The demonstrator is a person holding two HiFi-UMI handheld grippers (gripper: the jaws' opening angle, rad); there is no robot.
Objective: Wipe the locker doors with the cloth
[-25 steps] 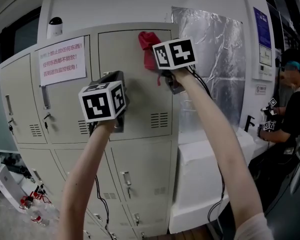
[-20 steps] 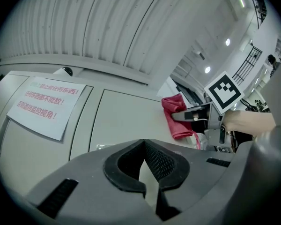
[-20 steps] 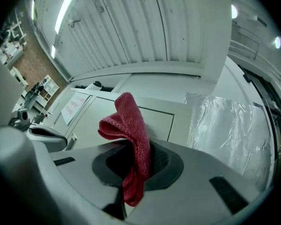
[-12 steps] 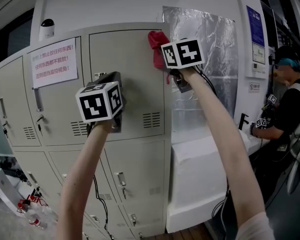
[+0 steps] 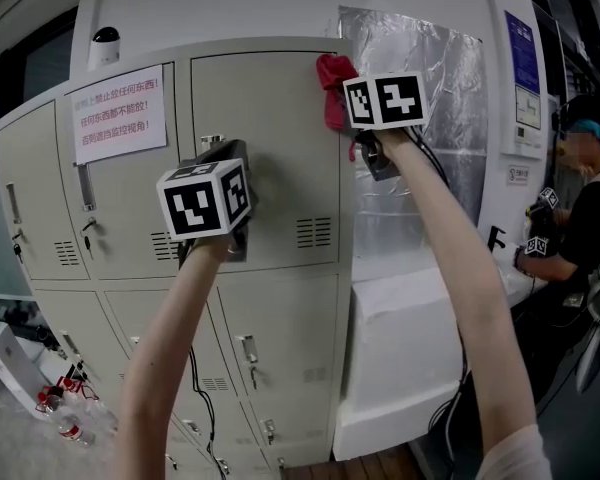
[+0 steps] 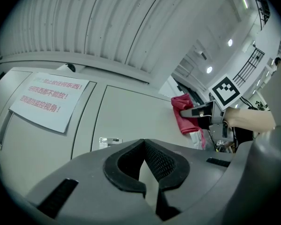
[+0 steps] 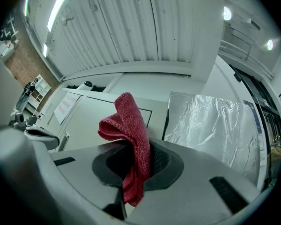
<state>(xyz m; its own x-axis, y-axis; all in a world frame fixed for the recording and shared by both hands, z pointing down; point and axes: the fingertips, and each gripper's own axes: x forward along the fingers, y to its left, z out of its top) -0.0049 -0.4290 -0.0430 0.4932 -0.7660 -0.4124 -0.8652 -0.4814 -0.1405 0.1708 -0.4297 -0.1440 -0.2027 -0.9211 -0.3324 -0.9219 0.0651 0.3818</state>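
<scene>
1. The cloth [image 5: 332,88] sits at the upper right corner of the locker door [image 5: 265,138].
2. The right gripper [image 7: 133,158] pinches the cloth.
3. The left gripper [image 6: 144,144] is pressed together, holding nothing, at the lower left.

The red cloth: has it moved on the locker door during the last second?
Yes. The red cloth, shut in the tongs of the right gripper, went rightward across the upper locker door, to its right edge beside the foil sheet.
</scene>
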